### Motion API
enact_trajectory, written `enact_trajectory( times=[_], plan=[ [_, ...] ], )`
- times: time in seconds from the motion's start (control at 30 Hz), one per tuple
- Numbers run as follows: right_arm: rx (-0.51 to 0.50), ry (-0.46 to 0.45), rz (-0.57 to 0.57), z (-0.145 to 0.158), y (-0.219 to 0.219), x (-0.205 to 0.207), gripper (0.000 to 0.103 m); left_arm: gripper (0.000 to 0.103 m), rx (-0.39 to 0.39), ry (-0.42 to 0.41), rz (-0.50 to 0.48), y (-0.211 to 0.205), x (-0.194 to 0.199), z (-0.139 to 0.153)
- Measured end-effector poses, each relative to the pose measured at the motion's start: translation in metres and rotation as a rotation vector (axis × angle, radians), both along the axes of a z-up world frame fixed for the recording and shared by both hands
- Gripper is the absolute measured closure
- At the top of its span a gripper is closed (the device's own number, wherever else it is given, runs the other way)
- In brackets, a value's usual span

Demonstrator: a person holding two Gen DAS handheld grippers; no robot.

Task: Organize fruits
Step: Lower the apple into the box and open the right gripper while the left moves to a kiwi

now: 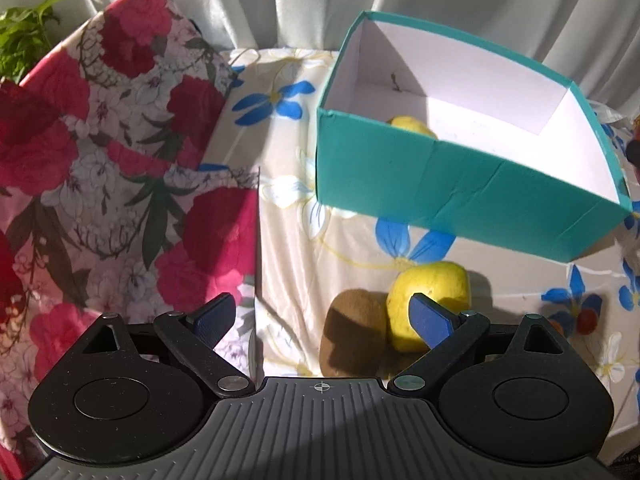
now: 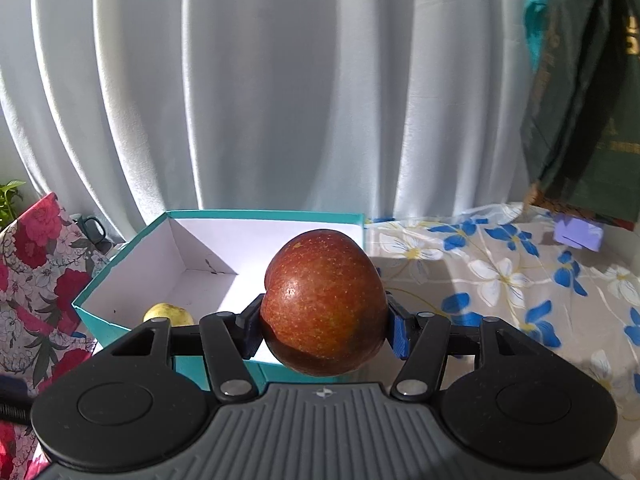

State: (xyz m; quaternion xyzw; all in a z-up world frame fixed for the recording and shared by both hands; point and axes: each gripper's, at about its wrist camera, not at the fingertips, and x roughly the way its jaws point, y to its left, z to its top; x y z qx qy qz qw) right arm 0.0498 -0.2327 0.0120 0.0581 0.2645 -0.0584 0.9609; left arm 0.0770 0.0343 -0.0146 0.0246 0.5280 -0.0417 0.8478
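Observation:
A teal box (image 1: 460, 188) with a white inside stands on the flowered cloth, and a yellow fruit (image 1: 412, 125) lies in its near corner. In front of the box, a second yellow fruit (image 1: 436, 292) rests on the cloth beside a brown kiwi (image 1: 352, 332). My left gripper (image 1: 322, 318) hovers open above them, with nothing between its blue pads; the right pad overlaps the yellow fruit in the picture. My right gripper (image 2: 324, 328) is shut on a red apple (image 2: 324, 300), held above the near wall of the teal box (image 2: 264, 215). The yellow fruit (image 2: 168, 314) shows inside it.
A red flowered fabric bundle (image 1: 100, 160) rises left of the box, with a green plant (image 1: 24, 32) behind. White curtains close the back. A small red round thing (image 1: 586, 320) lies on the cloth. A purple object (image 2: 578, 234) and dark hanging fabric (image 2: 580, 120) are far right.

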Motion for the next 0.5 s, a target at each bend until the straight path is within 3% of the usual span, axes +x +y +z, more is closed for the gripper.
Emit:
enact_trajectory(
  times=[0.23,0.5],
  plan=[
    [-0.013,0.071,0.054,-0.023,0.018,0.045,0.044,0.006,0.009,0.092,0.036,0.015,-0.017,-0.021],
    [-0.045,0.206,0.094,-0.051,0.027,0.083,0.044,0.006,0.024,0.121,0.087,0.029,-0.027,-0.027]
  ],
)
